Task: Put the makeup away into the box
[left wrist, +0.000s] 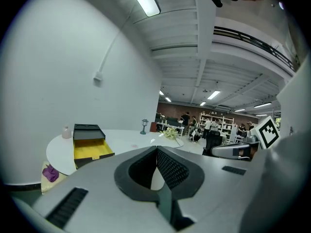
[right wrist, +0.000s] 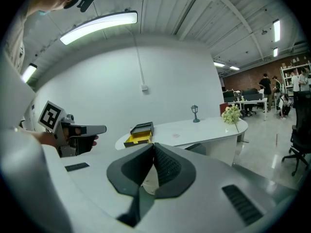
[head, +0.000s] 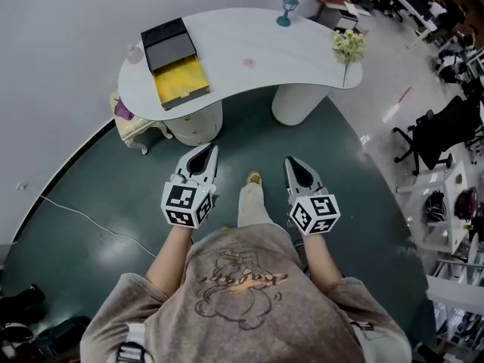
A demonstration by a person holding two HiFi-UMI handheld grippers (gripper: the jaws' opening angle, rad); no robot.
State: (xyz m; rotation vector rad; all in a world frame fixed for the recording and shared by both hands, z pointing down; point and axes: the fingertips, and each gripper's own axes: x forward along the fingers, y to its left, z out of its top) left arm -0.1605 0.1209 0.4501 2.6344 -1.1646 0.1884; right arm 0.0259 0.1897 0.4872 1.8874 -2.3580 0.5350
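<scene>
A black box [head: 176, 65] with its yellow-lined drawer pulled open stands at the left end of the curved white table [head: 302, 51]. A small pink makeup item [head: 248, 63] lies on the tabletop to the right of the box. Both grippers are held above the dark floor, well short of the table. My left gripper [head: 212, 150] is shut with nothing in it, and my right gripper [head: 290, 162] is shut and holds nothing too. In the left gripper view the box [left wrist: 90, 142] shows beyond the closed tips [left wrist: 157, 148]. The right gripper view has the box [right wrist: 138, 134] far ahead.
A pale pink bottle [head: 135, 54] stands beside the box. A teal lamp figurine [head: 286, 10] and a flower bunch [head: 348, 45] sit at the table's right end. A cream stool with a purple thing [head: 123, 110] is under the table's left side. Office chairs [head: 442, 131] are at right.
</scene>
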